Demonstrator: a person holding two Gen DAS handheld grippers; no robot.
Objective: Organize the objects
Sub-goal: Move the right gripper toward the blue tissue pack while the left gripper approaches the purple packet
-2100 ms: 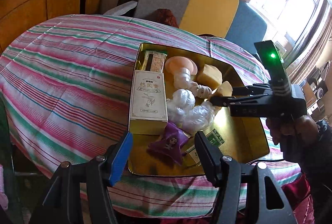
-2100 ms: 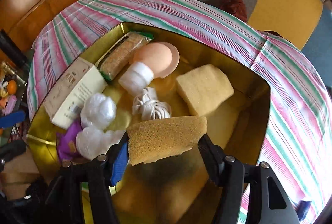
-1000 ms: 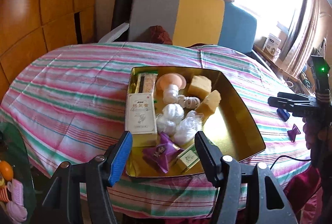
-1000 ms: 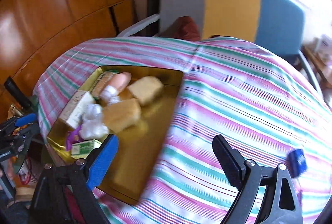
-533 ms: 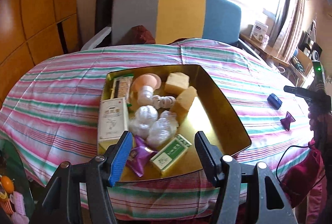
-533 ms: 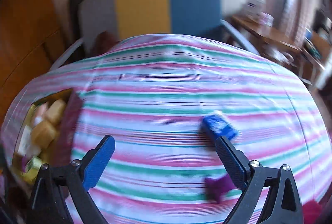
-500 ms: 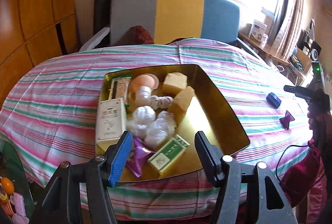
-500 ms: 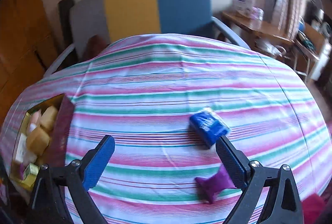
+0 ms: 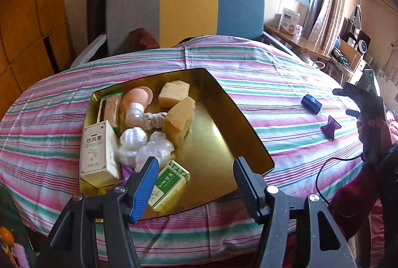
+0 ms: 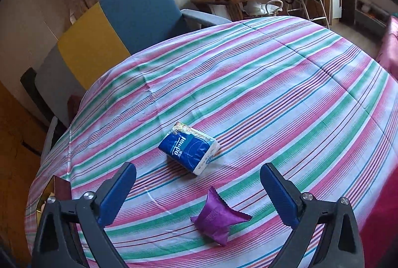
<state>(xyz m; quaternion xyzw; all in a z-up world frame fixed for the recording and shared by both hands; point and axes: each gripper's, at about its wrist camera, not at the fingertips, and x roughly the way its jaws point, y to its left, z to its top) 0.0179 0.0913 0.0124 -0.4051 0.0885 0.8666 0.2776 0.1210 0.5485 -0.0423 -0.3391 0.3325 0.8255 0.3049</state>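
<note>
Meanwhile, two pairs of tongs hang over a surface (image 10: pixel 273 84) draped in a pink, green and white striped cloth. The left tongs (image 9: pixel 196 183) stand spread with nothing between them, poised above the near edge of a gold tray (image 9: pixel 223 141). Inside that tray, crowded toward its left side, lie a cream carton (image 9: pixel 97 151) along the left wall, a green box (image 9: pixel 169 183) near the front, two yellow sponges (image 9: pixel 177 118) toward the back, a pair of clear plastic bundles (image 9: pixel 146 148), a coil of white cord (image 9: pixel 154 120), a peach-coloured cap (image 9: pixel 138 96) and a long wrapped bar (image 9: pixel 110 109). The tray's right half is bare gold.

The right tongs (image 10: pixel 199 191) are widening, their blue pads far apart and gripping nothing. Between and just beyond them, on the cloth, sits a blue tissue pack (image 10: pixel 189 147), and nearer the camera a small purple sachet (image 10: pixel 219 218) lies close beside it without touching. Both of these rest well apart from the tray, whose corner shows only at the far left edge of the right wrist view. In the left wrist view the right tongs appear at the far right, held in a person's hand (image 9: pixel 370 128) above the tissue pack and sachet. A chair (image 9: pixel 186 9) in grey, yellow and blue stands behind the surface.
</note>
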